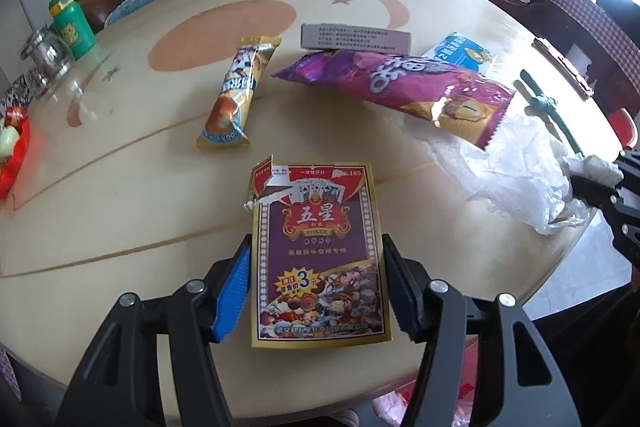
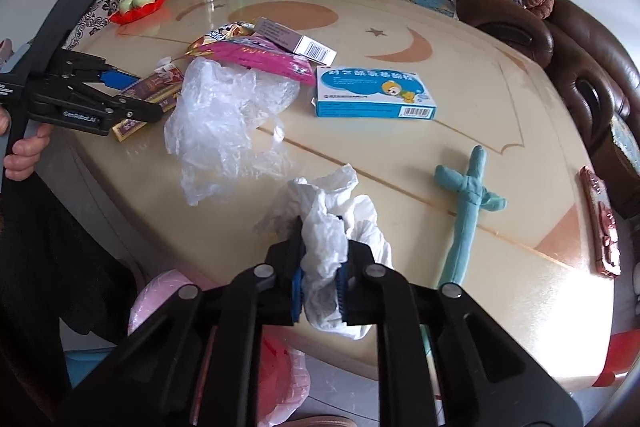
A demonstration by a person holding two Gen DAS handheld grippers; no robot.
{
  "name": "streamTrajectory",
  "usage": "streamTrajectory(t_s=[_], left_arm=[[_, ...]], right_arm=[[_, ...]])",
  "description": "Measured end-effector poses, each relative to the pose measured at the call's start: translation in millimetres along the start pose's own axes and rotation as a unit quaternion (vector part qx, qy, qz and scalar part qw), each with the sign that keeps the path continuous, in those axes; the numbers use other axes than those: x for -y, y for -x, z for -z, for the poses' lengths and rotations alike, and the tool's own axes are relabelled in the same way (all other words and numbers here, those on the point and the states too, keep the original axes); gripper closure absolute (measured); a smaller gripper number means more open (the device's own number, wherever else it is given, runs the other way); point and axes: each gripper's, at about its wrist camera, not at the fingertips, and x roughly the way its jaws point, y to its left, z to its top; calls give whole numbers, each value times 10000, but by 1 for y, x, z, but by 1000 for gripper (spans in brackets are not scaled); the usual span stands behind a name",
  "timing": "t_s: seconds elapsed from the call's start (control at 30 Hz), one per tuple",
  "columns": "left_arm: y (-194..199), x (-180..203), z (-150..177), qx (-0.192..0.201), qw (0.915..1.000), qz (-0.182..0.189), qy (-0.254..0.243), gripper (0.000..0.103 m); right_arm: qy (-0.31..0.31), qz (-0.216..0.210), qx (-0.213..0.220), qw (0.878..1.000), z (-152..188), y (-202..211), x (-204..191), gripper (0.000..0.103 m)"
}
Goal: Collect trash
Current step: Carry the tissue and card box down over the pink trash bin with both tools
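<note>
The card box point(image 1: 318, 259) lies flat at the tabletop's point(image 1: 120, 187) near edge, long axis running straight out between the left gripper's point(image 1: 316, 283) part-open jaws, pads not visibly pressing. Rightward, the right gripper point(image 2: 320, 279) is clamped on crumpled tissue point(image 2: 326, 227); only its view shows that grip.

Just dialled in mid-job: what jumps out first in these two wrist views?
The right gripper is shut on a crumpled white tissue at the table's near edge. The left gripper straddles a torn playing-card packet lying flat, its pads close beside the packet's edges. Beyond them lies a litter of a purple snack wrapper, a clear plastic bag and a blue medicine box.
</note>
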Motion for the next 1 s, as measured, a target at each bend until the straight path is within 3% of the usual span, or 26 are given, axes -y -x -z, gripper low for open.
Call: streamTrajectory(t_s=[0.53,1.0], left_arm=[[28,8,0,312,9992,-245,46,44],[101,38,11,716,9970,-300,-27,44]], right_arm=[[85,486,456,9977,-19,24,-6,91],[-20,693,822,9942,-25,89,-34,91]])
